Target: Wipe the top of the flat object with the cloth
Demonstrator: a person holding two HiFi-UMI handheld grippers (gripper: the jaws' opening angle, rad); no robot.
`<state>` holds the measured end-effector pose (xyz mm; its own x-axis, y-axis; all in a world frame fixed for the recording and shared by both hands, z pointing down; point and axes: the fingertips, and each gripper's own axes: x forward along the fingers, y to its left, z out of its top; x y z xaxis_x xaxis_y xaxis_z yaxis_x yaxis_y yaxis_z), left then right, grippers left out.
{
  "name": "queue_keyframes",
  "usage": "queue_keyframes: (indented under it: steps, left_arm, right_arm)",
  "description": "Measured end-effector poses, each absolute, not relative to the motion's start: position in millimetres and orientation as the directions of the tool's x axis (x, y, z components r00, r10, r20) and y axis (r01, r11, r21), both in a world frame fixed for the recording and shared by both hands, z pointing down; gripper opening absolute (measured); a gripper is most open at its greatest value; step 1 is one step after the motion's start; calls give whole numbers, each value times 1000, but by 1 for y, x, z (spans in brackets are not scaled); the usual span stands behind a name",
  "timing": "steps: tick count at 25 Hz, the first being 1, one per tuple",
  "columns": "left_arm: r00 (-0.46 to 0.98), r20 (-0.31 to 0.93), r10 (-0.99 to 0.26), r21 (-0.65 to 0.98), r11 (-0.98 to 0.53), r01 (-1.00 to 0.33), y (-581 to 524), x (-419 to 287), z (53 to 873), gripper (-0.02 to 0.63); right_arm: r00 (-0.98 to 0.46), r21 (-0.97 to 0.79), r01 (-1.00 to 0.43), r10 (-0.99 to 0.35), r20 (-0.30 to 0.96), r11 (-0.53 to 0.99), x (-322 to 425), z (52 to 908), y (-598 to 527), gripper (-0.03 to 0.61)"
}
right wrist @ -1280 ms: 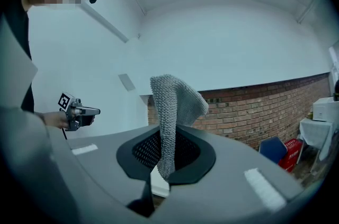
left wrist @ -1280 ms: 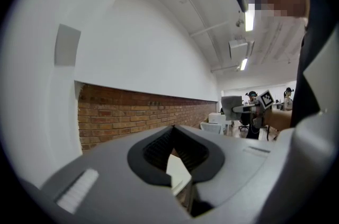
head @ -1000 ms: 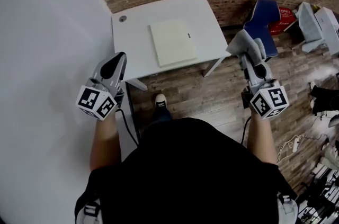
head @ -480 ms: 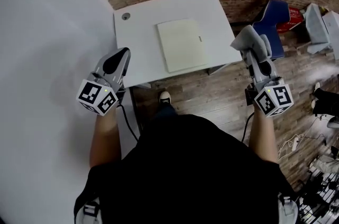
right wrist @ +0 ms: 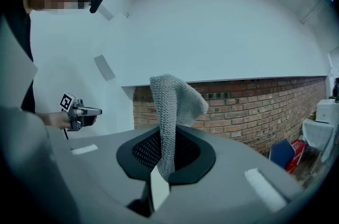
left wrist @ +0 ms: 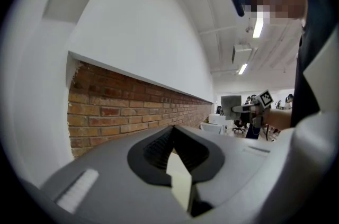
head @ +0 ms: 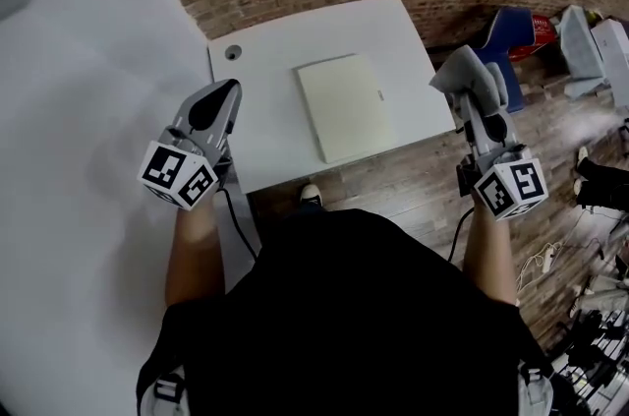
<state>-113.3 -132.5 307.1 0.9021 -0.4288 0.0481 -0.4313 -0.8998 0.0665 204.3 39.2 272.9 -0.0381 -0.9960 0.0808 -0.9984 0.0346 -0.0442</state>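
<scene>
Your right gripper [head: 474, 97] pinches the one cloth [head: 460, 68]; your left gripper's [head: 213, 106] jaws meet, empty; one flat object [head: 346, 106] lies ahead, between both.

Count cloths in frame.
1. The grey cloth is clamped in the right gripper, off the white table's right edge. None on the table; clutter at far right is unclear.
</scene>
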Motion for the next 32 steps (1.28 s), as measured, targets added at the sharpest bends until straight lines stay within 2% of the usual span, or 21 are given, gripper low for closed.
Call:
queue_keyframes:
  steps: [9, 21, 32]
  left_arm:
    - [916, 19, -401, 57, -914, -401, -197, -118, 289, 2]
    - [941, 6, -339, 67, -939, -339, -211, -112, 277, 2]
    - [928, -1, -372, 56, -927, -372, -212, -108, 272, 1]
  right_arm:
    - [-16, -49, -999, -997, 76, 12, 189, 267, -7, 9]
    - [11, -48, -999, -998, 60, -14, 179, 252, -8, 9]
    - [-41, -54, -998, -999, 25, 40, 191, 246, -29, 9]
